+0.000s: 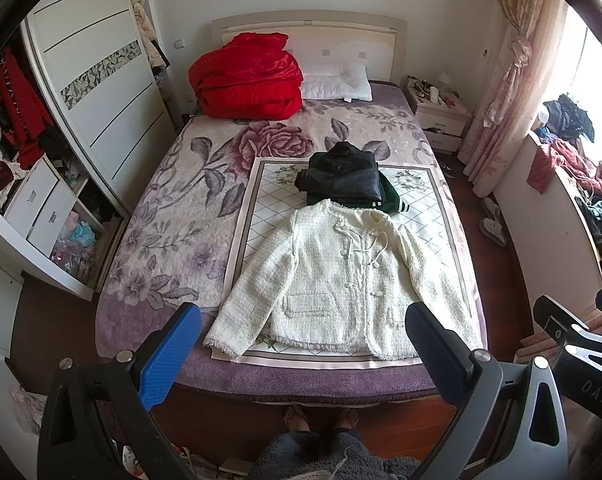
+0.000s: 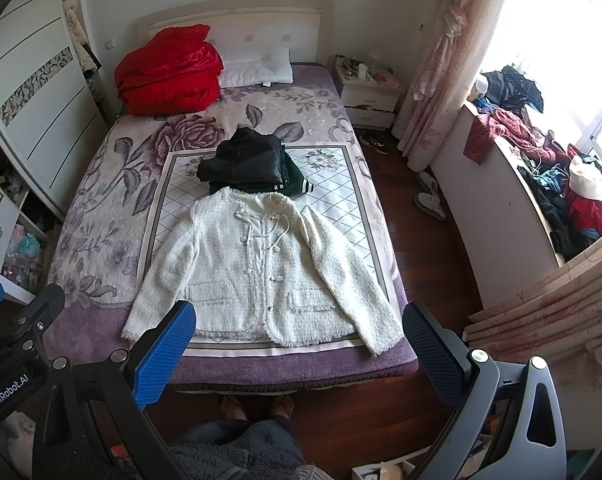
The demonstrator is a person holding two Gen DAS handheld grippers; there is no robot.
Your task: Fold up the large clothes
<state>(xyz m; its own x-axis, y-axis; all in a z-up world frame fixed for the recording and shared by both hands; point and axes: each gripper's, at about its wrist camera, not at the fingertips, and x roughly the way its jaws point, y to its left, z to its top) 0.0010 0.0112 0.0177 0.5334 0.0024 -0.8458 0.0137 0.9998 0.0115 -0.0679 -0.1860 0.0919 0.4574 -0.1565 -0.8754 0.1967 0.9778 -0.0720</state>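
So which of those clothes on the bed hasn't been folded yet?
The white jacket, spread flat with sleeves out; the black and green garments behind it are folded.

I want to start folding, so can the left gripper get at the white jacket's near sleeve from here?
Probably yes. The left gripper is open and empty, and the white jacket lies flat at the bed's near edge with nothing on its sleeve.

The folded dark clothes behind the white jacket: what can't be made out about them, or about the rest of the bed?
- Green garment, both views: mostly hidden under the folded black leather jacket.
- Patterned mat, both views: middle covered by the white tweed jacket.
- Nightstand clutter: too small to identify.
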